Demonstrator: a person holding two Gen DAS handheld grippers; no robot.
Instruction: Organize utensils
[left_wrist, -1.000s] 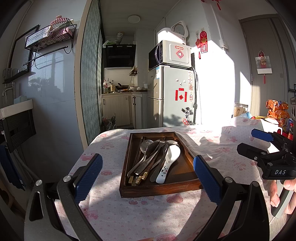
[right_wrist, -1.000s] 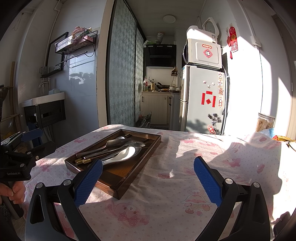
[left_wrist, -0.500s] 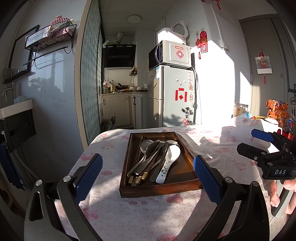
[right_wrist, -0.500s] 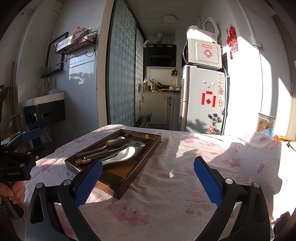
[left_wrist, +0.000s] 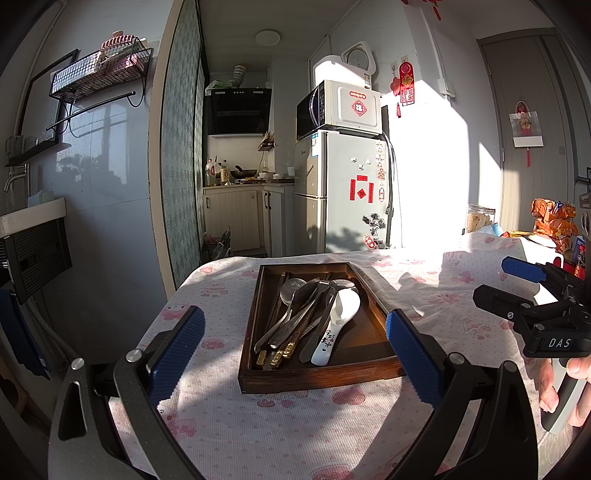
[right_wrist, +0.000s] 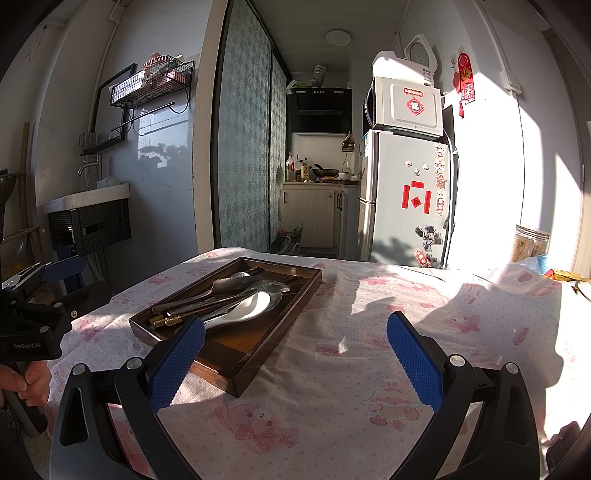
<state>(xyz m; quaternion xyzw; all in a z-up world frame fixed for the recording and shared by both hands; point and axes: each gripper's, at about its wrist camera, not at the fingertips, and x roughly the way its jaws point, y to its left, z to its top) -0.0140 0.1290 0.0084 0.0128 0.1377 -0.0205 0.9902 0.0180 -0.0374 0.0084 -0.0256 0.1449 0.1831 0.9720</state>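
A dark wooden tray sits on the pink-patterned tablecloth. In it lie a white ceramic spoon, metal spoons and dark chopsticks with gold ends, all piled together. My left gripper is open and empty, hovering just in front of the tray's near edge. My right gripper is open and empty, to the right of the tray, where the white spoon and chopsticks also show. Each gripper appears at the other view's edge.
The table has bare cloth right of the tray. Snack packets and a jar stand at its far right. A fridge with a microwave, a sink and a kitchen doorway lie beyond.
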